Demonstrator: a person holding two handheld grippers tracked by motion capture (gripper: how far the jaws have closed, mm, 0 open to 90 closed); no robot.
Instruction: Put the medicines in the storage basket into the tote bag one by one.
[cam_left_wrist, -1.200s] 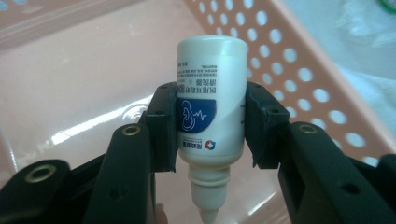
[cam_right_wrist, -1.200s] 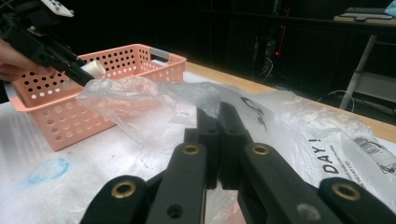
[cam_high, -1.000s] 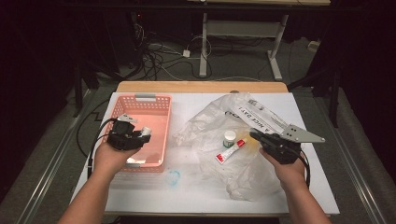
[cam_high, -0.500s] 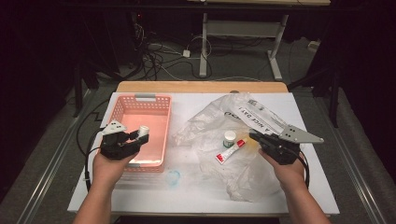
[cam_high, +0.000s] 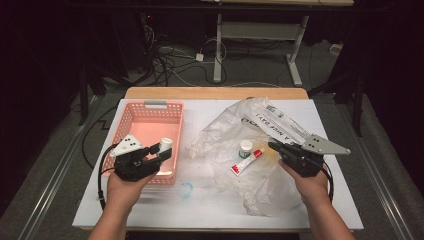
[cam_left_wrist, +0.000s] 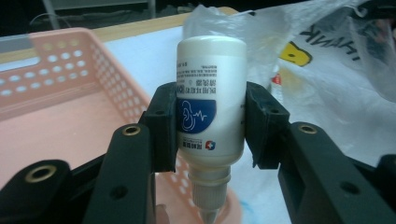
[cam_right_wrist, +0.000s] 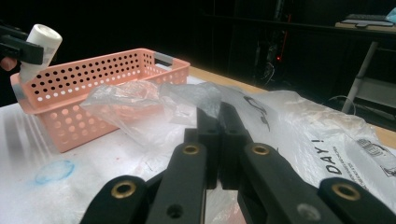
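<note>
My left gripper (cam_high: 161, 151) is shut on a white bottle (cam_high: 164, 145) with a blue label, above the near right corner of the pink basket (cam_high: 150, 120). In the left gripper view the pads (cam_left_wrist: 163, 126) clamp the bottle (cam_left_wrist: 211, 70) at its middle, nozzle pointing down. At the right, my right gripper (cam_high: 274, 146) is shut on an edge of the clear plastic bag (cam_high: 260, 185). The film (cam_right_wrist: 205, 100) rises from the jaw tips of the right gripper (cam_right_wrist: 217, 116). Inside the bag lie a small green-capped bottle (cam_high: 245, 148) and a red-and-white tube (cam_high: 246, 161).
The bag spreads over the right half of the white table (cam_high: 200, 215), with printed black lettering (cam_high: 272, 125) on its far side. A faint blue ring mark (cam_high: 186, 189) sits near the basket's near corner. Cables and desk legs fill the dark floor beyond.
My left hand has carried the bottle a little toward the basket's near right corner and slightly up. The right hand and the bag have stayed put.
</note>
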